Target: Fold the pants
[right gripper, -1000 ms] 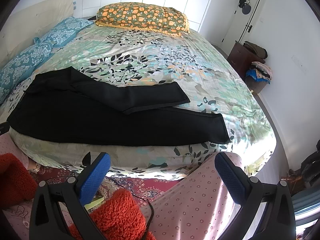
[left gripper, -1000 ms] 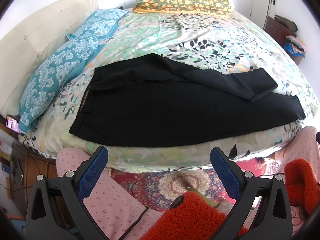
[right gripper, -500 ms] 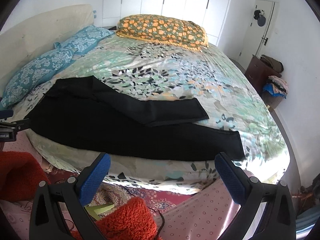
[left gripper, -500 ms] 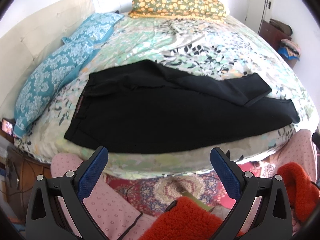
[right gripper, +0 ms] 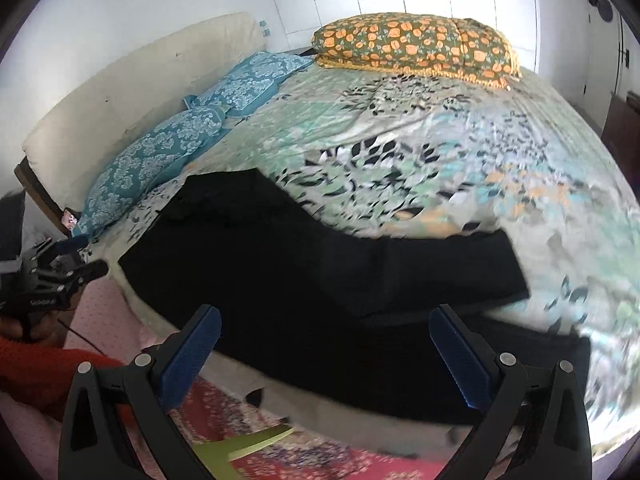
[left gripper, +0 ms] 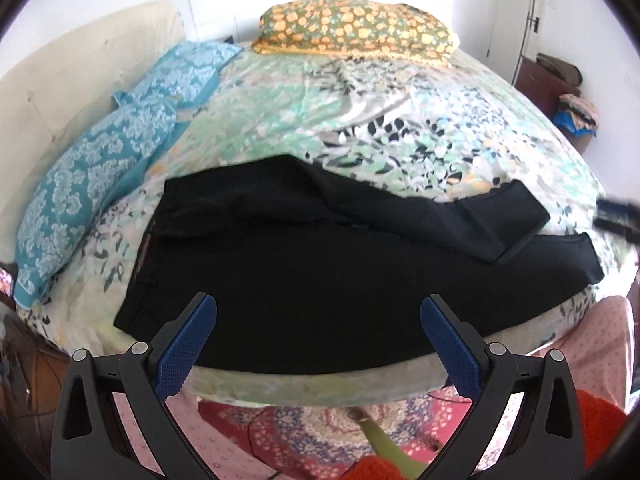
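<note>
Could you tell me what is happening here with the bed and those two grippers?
A person holds a gripper in each hand over black pants spread along the near edge of a bed. The left gripper and right gripper are both open and hold nothing. One pant leg lies crooked across the other, so no fold is done yet.

Each unit, left gripper (left gripper: 318, 322) and right gripper (right gripper: 325, 332), has black moulded arms with triangular cut-outs, silver pivot screws and blue cross-hatched finger pads (left gripper: 186, 338). The operator wears red fuzzy sleeves (right gripper: 38, 368) and pink dotted trousers (left gripper: 600, 332).
</note>
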Action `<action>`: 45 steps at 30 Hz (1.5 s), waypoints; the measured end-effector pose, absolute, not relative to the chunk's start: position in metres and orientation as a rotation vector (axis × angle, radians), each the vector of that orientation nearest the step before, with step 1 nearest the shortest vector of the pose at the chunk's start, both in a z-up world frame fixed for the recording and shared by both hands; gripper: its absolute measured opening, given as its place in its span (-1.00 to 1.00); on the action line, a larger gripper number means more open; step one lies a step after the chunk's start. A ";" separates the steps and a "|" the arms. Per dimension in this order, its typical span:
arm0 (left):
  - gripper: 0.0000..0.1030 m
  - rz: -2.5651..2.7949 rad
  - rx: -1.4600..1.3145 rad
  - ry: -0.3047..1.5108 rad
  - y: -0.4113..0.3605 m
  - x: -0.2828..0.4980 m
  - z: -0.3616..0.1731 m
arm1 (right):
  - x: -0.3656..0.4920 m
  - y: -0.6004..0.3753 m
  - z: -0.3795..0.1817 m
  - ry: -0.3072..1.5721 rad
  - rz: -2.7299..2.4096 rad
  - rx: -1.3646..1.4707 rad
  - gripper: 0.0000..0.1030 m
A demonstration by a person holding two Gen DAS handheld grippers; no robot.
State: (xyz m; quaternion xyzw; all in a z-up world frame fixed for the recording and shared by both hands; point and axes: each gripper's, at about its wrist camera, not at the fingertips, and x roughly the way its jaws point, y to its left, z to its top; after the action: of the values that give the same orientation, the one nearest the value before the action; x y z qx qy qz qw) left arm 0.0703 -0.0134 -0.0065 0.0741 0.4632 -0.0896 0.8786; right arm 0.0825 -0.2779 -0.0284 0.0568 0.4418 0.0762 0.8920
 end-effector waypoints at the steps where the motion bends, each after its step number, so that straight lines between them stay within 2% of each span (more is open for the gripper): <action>1: 0.98 -0.182 0.155 0.985 -0.012 0.072 -0.012 | 0.101 -0.302 -0.028 0.929 0.143 0.134 0.99; 7: 0.98 -0.122 0.161 1.086 -0.009 0.082 -0.043 | 0.219 -0.439 -0.096 1.219 0.066 0.287 0.97; 9: 0.98 -0.103 0.155 1.104 -0.006 0.086 -0.046 | 0.244 -0.465 -0.128 1.303 0.051 0.326 0.74; 10: 0.98 -0.093 0.156 1.111 -0.005 0.088 -0.048 | 0.256 -0.473 -0.143 1.337 0.041 0.333 0.56; 11: 0.98 -0.079 0.160 1.120 -0.004 0.089 -0.050 | 0.263 -0.476 -0.153 1.359 0.039 0.329 0.48; 23: 0.98 -0.050 0.195 1.214 -0.013 0.099 -0.075 | 0.301 -0.471 -0.220 1.539 0.071 0.166 0.38; 24: 0.98 -0.050 0.207 1.215 -0.015 0.099 -0.076 | 0.301 -0.470 -0.222 1.549 0.088 0.171 0.27; 25: 0.98 -0.049 0.216 1.217 -0.016 0.099 -0.077 | 0.300 -0.468 -0.220 1.558 0.091 0.149 0.05; 27: 0.98 -0.043 0.223 1.224 -0.016 0.101 -0.079 | 0.298 -0.466 -0.211 1.565 0.093 0.101 -0.54; 28: 0.98 -0.042 0.221 1.229 -0.016 0.102 -0.080 | 0.298 -0.466 -0.204 1.558 0.104 0.099 -0.67; 33: 0.98 -0.040 0.225 1.238 -0.023 0.111 -0.086 | 0.318 -0.480 -0.136 1.382 0.034 -0.005 -0.72; 38: 0.98 -0.050 0.262 1.204 -0.038 0.114 -0.082 | 0.351 -0.557 -0.077 1.140 -0.279 -0.012 -0.74; 41: 0.98 -0.042 0.287 1.201 -0.042 0.115 -0.084 | 0.367 -0.579 -0.087 1.098 -0.371 0.035 -0.74; 45: 0.98 -0.036 0.290 1.244 -0.042 0.121 -0.095 | 0.380 -0.559 -0.135 1.114 -0.401 -0.006 -0.66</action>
State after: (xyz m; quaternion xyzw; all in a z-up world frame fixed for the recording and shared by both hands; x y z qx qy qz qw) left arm 0.1211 -0.0416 -0.0945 0.1352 0.5806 -0.0168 0.8027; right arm 0.3799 -0.5588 -0.1346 -0.0026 0.5250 -0.1891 0.8298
